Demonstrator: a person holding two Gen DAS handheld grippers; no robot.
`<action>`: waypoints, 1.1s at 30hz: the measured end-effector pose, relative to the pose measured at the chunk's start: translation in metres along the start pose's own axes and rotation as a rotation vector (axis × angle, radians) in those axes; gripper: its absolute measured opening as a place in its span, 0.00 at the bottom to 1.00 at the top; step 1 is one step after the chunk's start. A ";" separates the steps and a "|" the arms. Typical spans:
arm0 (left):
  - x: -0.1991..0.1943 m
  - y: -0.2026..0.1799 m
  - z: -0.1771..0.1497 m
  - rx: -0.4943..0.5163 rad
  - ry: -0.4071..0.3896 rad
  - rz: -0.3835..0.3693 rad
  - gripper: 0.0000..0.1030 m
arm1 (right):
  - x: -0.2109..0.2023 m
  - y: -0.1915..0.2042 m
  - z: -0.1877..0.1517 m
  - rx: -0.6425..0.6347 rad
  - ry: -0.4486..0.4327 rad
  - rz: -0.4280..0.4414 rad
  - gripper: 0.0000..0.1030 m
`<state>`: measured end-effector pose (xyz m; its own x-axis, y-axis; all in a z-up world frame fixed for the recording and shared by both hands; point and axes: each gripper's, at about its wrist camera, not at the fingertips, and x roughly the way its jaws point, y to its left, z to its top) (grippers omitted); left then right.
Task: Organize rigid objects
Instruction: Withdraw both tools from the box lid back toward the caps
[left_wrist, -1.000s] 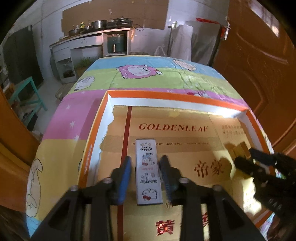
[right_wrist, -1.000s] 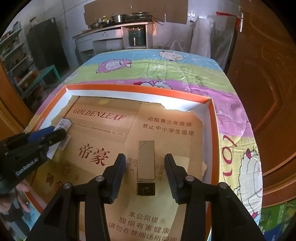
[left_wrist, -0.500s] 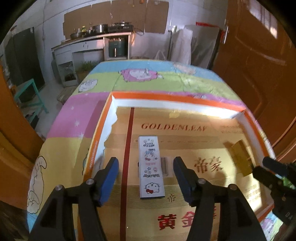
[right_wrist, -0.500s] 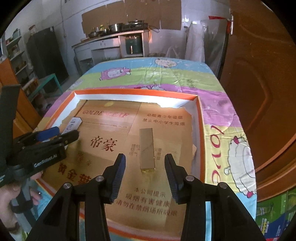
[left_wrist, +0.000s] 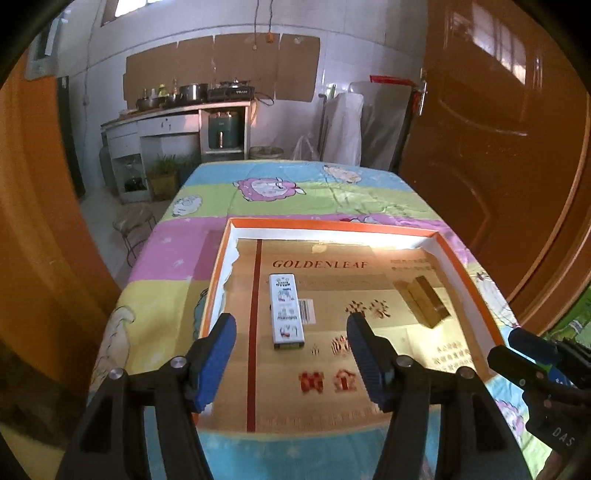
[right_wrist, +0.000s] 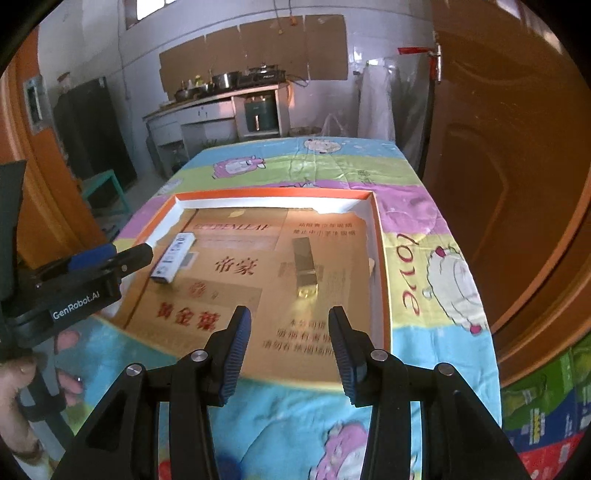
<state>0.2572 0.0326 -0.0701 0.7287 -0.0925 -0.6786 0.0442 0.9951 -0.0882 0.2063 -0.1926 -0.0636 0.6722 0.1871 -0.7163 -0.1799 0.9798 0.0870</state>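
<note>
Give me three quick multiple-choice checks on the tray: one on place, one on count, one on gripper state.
1. Where does the white cartoon-printed rectangular box lie?
A. on the tablecloth
B. inside the orange-rimmed cardboard tray
C. between gripper pads

2. How many loose items lie in the tray?
A. one
B. two
C. four

3. What is the left gripper doing?
A. open, holding nothing
B. clamped on the white box
C. clamped on the gold bar

Answers: 1 B, it rests flat on the tray floor. 2 B, the white box and the shiny gold rectangular bar. 3 A, its pads stand clear of the box.

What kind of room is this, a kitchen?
Probably a home kitchen: a counter along the far wall holds pots and a stove, and a table with a cartoon sheep cloth stands in front.
</note>
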 end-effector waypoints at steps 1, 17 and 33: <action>-0.008 0.000 -0.002 -0.001 -0.009 0.003 0.60 | -0.006 0.001 -0.003 0.002 -0.008 -0.003 0.44; -0.097 -0.006 -0.039 0.037 -0.104 0.022 0.60 | -0.087 0.017 -0.049 0.024 -0.075 -0.025 0.44; -0.142 -0.023 -0.088 0.065 -0.117 -0.034 0.60 | -0.133 0.024 -0.087 0.025 -0.089 -0.028 0.44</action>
<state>0.0922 0.0196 -0.0355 0.8006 -0.1255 -0.5860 0.1120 0.9919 -0.0595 0.0505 -0.1998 -0.0267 0.7378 0.1639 -0.6548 -0.1428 0.9860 0.0858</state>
